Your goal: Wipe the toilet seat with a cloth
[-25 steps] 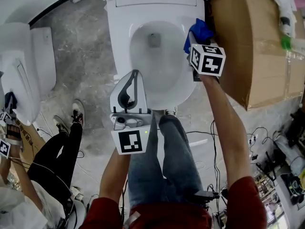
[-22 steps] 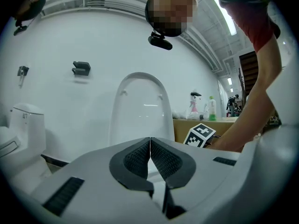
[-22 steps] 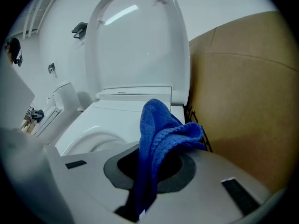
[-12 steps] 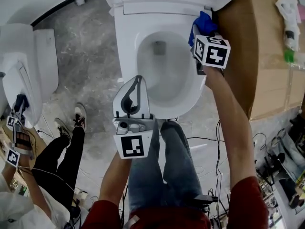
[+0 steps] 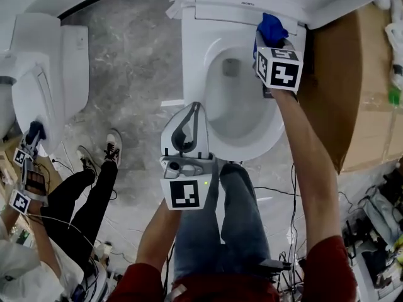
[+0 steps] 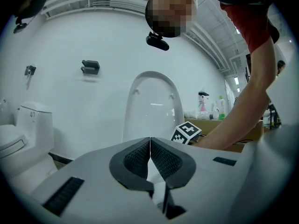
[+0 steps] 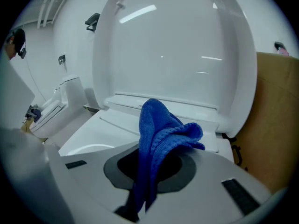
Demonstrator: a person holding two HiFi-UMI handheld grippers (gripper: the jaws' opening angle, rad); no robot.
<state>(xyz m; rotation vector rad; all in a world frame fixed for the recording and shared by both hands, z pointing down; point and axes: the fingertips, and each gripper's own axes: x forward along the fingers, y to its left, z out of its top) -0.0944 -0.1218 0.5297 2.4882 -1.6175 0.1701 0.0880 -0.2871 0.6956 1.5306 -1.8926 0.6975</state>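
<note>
Right tongs: my right tongs point(image 5: 271, 39) are clamped on the blue cloth point(image 5: 271, 25), which bunches out past the tips.
Left tongs: my left tongs point(image 5: 191, 109) are closed tip to tip with nothing between them, held over the seat's front-left edge.
Seat: the seat point(image 5: 196, 55) is down and the lid point(image 7: 173, 45) is raised behind it.
Cloth position: it sits over the seat's back-right corner, just in front of the hinge. I cannot tell whether it presses on the surface.
Key relation: the seat's long axis runs from the hinge towards me, so nearly all of the ring lies nearer me and to the left of the cloth.
Nearer tongs: the right, I judge. It already carries the cloth.
</note>
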